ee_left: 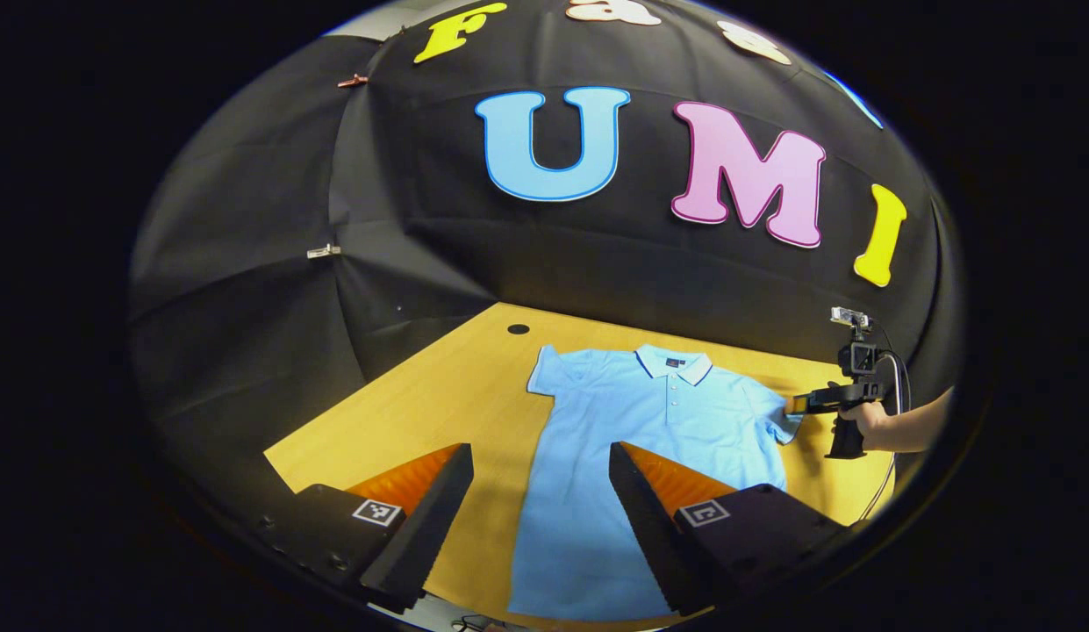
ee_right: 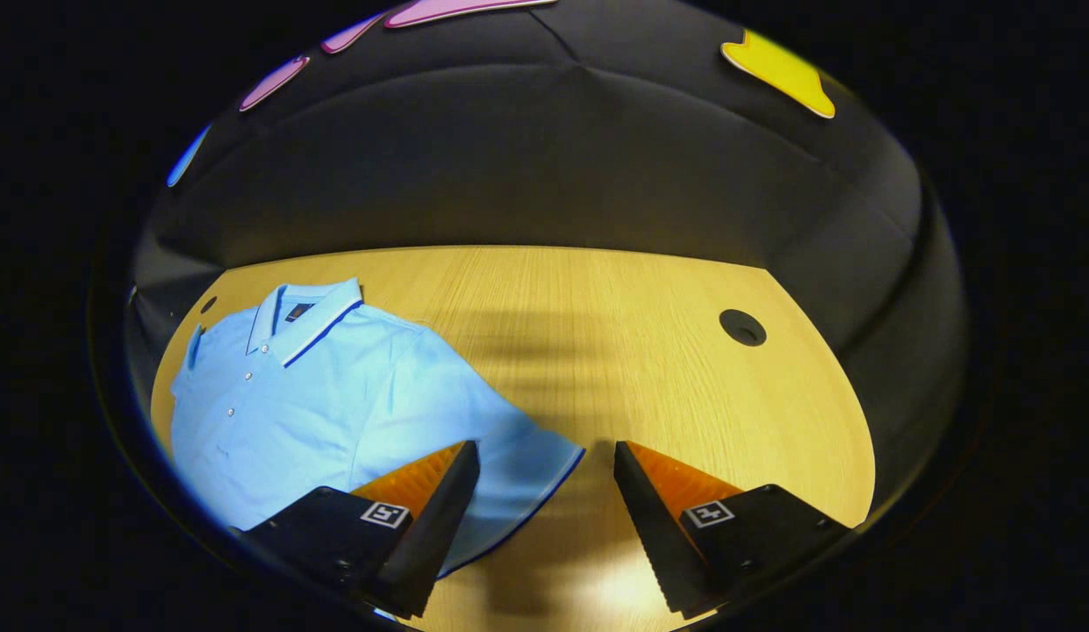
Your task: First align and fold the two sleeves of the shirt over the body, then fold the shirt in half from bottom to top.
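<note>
Both hand-held grippers, left point(ee_left: 540, 491) and right point(ee_right: 544, 491), gape wide over the blue shirt point(ee_left: 641, 439) lying flat on the surface point(ee_right: 597, 307), and a sloppy pinch could bunch the sleeve point(ee_right: 518, 465).

This is a staged recording booth, not a home. Black cloth point(ee_left: 246, 290) hangs as a wall behind and beside a pale wooden desk point(ee_right: 597, 298), pinned with small clips point(ee_left: 323, 252). The desk has round cable holes point(ee_right: 742, 326) near its back corners, like office furniture.
</note>
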`<state>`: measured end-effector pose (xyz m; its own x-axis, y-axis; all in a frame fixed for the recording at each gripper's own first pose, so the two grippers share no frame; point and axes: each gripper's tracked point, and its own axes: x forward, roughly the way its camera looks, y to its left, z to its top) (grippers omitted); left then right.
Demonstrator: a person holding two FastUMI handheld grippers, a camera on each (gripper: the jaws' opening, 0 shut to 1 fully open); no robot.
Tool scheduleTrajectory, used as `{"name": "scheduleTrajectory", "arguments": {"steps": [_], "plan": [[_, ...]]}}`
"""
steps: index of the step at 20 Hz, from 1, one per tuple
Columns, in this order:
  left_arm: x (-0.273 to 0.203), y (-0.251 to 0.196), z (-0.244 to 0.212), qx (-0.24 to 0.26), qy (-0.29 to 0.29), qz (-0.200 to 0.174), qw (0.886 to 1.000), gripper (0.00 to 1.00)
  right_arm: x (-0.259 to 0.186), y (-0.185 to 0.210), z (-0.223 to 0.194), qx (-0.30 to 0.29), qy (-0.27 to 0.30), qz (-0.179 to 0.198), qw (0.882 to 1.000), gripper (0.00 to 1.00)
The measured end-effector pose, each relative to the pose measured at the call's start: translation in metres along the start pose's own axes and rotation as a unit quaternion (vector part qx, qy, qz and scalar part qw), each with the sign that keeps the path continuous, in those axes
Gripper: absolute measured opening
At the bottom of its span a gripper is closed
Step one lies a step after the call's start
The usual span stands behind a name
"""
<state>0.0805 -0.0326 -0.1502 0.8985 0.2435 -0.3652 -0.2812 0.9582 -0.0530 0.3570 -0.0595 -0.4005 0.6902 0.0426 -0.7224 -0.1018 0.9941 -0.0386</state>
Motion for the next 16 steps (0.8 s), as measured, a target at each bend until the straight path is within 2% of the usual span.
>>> {"name": "scheduleTrajectory", "arguments": {"steps": [1, 2, 3, 4, 5, 7, 8, 9, 12, 16], "plan": [[0.001, -0.002, -0.003, 0.001, 0.001, -0.002, 1.000, 0.99, -0.001, 0.005, -0.002, 0.011, 0.006, 0.010, 1.000, 0.96], [0.001, -0.003, -0.002, 0.002, 0.001, -0.005, 1.000, 0.99, 0.000, 0.007, -0.002, 0.013, 0.005, 0.012, 1.000, 0.85], [-0.001, -0.005, -0.003, 0.005, 0.000, -0.008, 1.000, 0.99, 0.002, 0.007, -0.002, 0.010, 0.006, 0.013, 1.000, 0.77], [0.000, -0.006, -0.001, 0.008, -0.001, -0.010, 1.000, 0.99, -0.003, 0.011, 0.001, 0.011, 0.004, 0.022, 1.000, 0.75], [0.001, -0.005, -0.002, 0.011, -0.004, -0.012, 1.000, 0.99, 0.002, 0.009, -0.002, 0.012, 0.006, 0.018, 1.000, 0.65], [0.001, -0.004, -0.002, 0.011, -0.006, -0.013, 1.000, 0.99, 0.001, 0.011, -0.001, 0.017, 0.003, 0.023, 1.000, 0.25], [0.000, -0.003, -0.004, 0.010, -0.004, -0.012, 1.000, 0.99, -0.001, 0.012, -0.001, 0.019, 0.005, 0.023, 1.000, 0.24], [0.000, -0.002, -0.007, 0.009, -0.002, -0.012, 1.000, 0.99, -0.001, 0.014, -0.001, 0.016, 0.005, 0.025, 1.000, 0.08], [-0.004, 0.003, -0.016, 0.011, 0.007, -0.010, 1.000, 0.99, -0.004, 0.018, 0.000, 0.003, 0.004, 0.029, 1.000, 0.08], [-0.008, 0.012, -0.017, 0.016, 0.006, -0.009, 1.000, 0.99, -0.018, 0.022, 0.023, 0.007, -0.024, 0.024, 0.999, 0.08]]}}
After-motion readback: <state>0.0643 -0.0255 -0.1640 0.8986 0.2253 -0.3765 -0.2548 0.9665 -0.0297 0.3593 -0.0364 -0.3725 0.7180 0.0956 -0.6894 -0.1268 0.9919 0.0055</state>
